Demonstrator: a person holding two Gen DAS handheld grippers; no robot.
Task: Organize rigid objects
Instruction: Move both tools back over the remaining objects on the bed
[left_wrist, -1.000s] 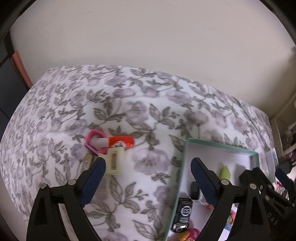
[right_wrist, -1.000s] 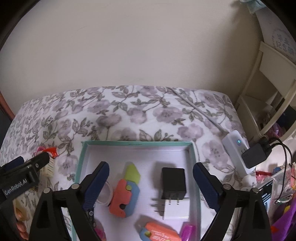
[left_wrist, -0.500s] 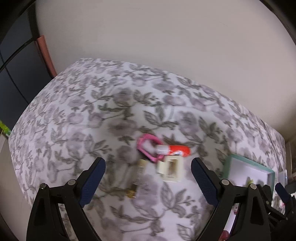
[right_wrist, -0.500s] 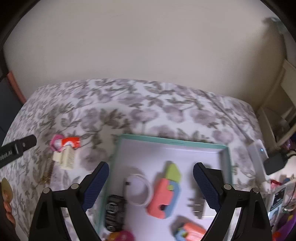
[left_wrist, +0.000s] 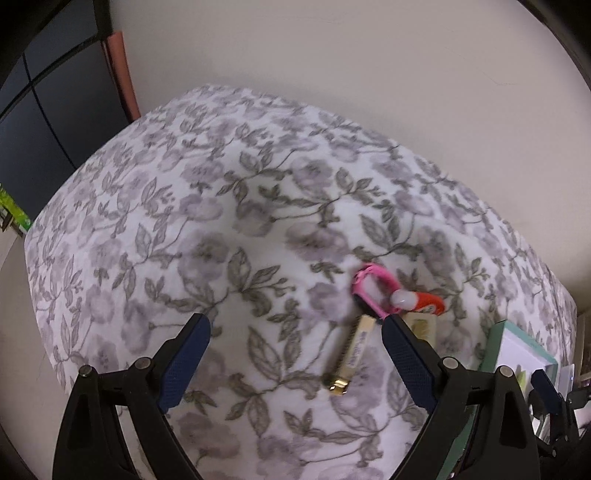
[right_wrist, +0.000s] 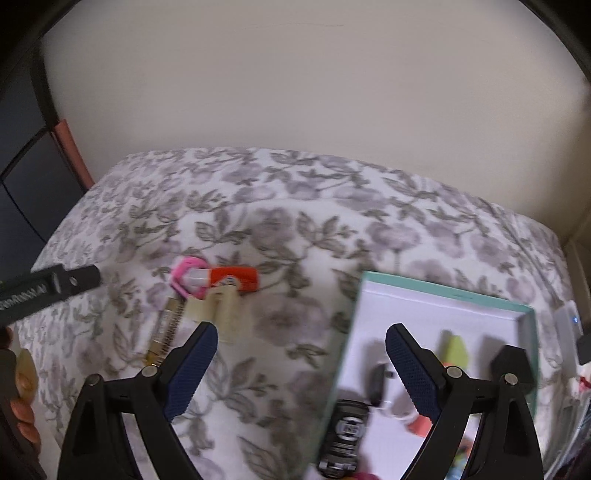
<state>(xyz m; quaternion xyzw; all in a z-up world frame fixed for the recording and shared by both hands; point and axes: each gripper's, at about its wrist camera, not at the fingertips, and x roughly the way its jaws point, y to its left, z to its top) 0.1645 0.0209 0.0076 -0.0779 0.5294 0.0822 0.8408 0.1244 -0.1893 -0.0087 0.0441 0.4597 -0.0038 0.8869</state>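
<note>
Loose items lie together on the floral cloth: a pink carabiner (left_wrist: 373, 286) (right_wrist: 188, 276), an orange-and-white tube (left_wrist: 421, 301) (right_wrist: 231, 278), a cream plastic clip (right_wrist: 225, 314) (left_wrist: 421, 328) and a gold bar-shaped piece (left_wrist: 351, 354) (right_wrist: 164, 332). My left gripper (left_wrist: 295, 350) is open and empty, just left of and in front of them. My right gripper (right_wrist: 301, 362) is open and empty, between the pile and the teal-rimmed box (right_wrist: 443, 291). The box holds a black toy car (right_wrist: 345, 432), a black charger (right_wrist: 511, 365) and other small items.
The cloth-covered surface (left_wrist: 184, 240) ends at a beige wall behind. A dark cabinet (left_wrist: 44, 110) stands at the left. A white power strip (right_wrist: 567, 321) lies right of the box. The left gripper's tip (right_wrist: 66, 282) shows at the right wrist view's left edge.
Both grippers have swung left, away from the box and toward the loose pile. Both stay open. No object has moved.
</note>
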